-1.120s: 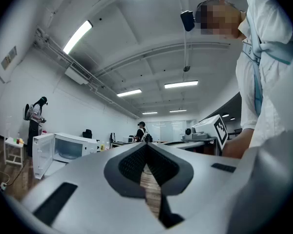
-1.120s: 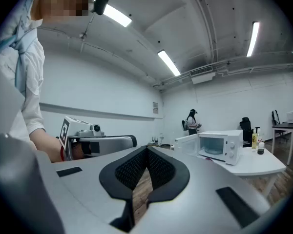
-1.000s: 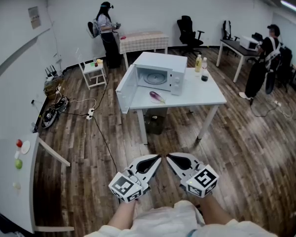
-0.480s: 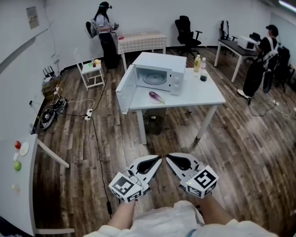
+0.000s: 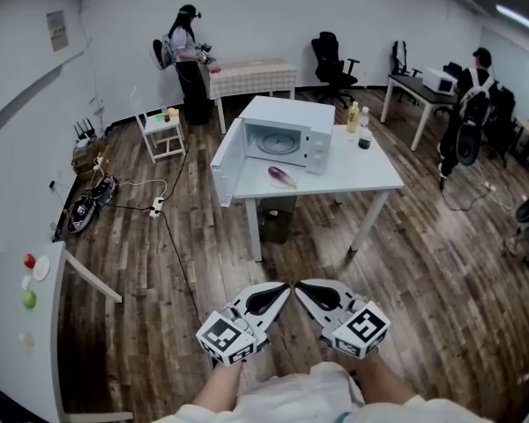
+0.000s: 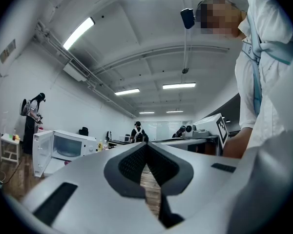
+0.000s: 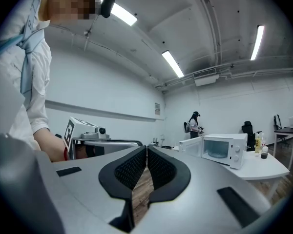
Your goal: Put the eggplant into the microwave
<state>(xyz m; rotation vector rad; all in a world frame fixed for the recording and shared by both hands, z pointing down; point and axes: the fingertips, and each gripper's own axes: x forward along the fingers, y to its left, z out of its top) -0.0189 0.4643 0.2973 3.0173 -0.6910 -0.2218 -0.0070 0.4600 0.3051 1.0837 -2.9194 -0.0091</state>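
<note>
A purple eggplant (image 5: 282, 175) lies on the white table (image 5: 370, 179), just in front of the white microwave (image 5: 288, 129), whose door (image 5: 227, 160) hangs open to the left. Both grippers are held low, close to my body and far from the table. My left gripper (image 5: 285, 286) is shut with nothing in it, its tip pointing towards the right one. My right gripper (image 5: 300, 285) is shut and empty too. In the left gripper view the microwave (image 6: 63, 147) stands at the far left; in the right gripper view the microwave (image 7: 223, 149) is at the right.
Two bottles (image 5: 359, 119) stand on the table's right side. A cable (image 5: 183, 241) runs across the wooden floor from a power strip (image 5: 158, 204). A second white table (image 5: 22, 315) with small fruits is at my left. People stand at the back left and at the far right.
The table and microwave have shifted slightly in the head view as I moved. Both grippers stay shut and together. The person at the far right has moved.
</note>
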